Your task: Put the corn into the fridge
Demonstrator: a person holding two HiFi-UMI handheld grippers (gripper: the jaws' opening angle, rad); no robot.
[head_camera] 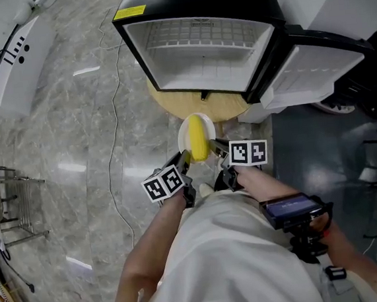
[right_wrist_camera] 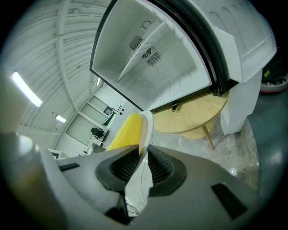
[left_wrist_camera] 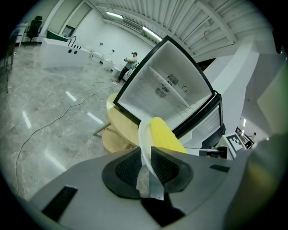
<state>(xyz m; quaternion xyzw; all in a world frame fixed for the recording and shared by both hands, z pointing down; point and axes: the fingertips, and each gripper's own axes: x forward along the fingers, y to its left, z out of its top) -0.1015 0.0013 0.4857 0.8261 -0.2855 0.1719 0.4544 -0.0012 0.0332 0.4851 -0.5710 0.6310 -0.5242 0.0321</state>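
A yellow corn cob (head_camera: 197, 139) lies on a small white plate (head_camera: 186, 132), held in the air between both grippers. My left gripper (head_camera: 184, 158) is shut on the plate's left rim (left_wrist_camera: 145, 143), with the corn (left_wrist_camera: 167, 135) just beyond its pads. On the opposite rim (right_wrist_camera: 146, 130) my right gripper (head_camera: 215, 148) is shut too, the corn (right_wrist_camera: 126, 131) lying to its left. The black mini fridge (head_camera: 198, 40) stands straight ahead, door swung open to the right, its white interior (left_wrist_camera: 157, 92) empty with a wire shelf.
The fridge sits on a round wooden table (head_camera: 201, 106) with slanted legs. The open door (head_camera: 313, 72) juts out at the right. A thin cable (head_camera: 115, 134) runs across the marble floor at the left. A metal rack (head_camera: 8, 204) stands at the far left.
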